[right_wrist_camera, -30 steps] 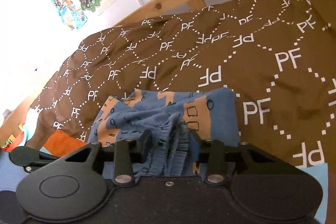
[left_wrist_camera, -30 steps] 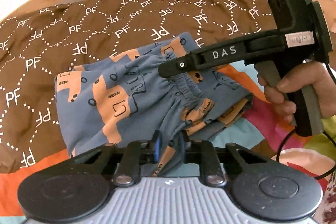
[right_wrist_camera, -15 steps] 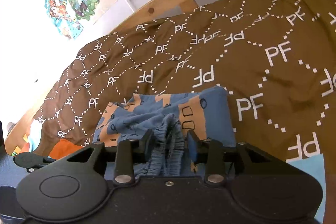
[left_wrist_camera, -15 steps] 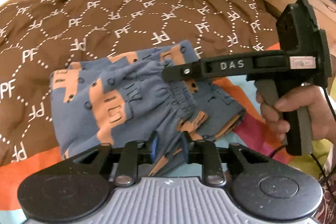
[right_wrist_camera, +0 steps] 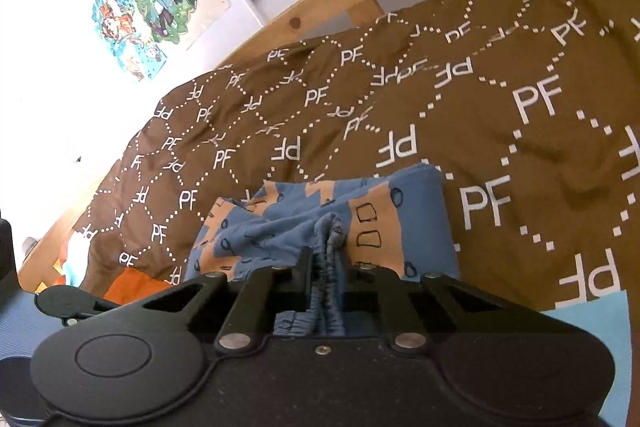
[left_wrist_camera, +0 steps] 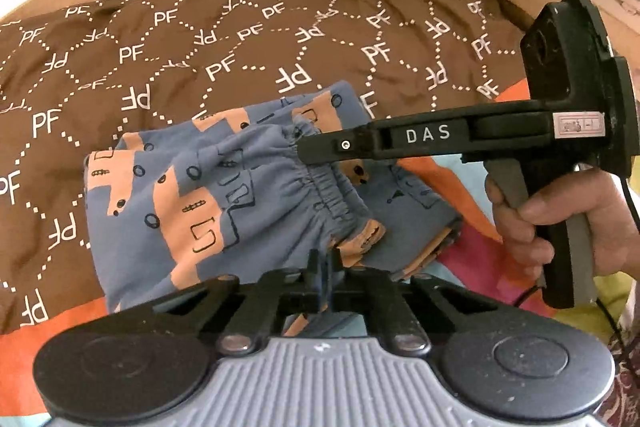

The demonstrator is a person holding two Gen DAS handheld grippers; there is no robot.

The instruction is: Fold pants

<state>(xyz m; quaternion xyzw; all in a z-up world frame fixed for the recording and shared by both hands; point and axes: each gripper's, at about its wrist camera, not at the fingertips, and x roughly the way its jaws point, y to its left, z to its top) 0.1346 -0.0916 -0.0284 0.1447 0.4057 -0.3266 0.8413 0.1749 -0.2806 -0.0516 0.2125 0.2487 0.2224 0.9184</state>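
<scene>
Both grippers, left gripper and right gripper, pinch the blue pants' elastic waistband. For a neat fold, I'd keep the 2 grips level.

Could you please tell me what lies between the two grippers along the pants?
In the left wrist view, the gathered elastic waistband of the blue-and-orange patterned pants spans from the left gripper to the right gripper.

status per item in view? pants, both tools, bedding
pants: partly folded, waistband end raised off the bed, rest lying on the blanket
left tool: shut on pants fabric
right tool: shut on the bunched elastic waistband
right hand: gripping the right tool's handle
brown blanket: spread over the bed, wrinkled
</scene>
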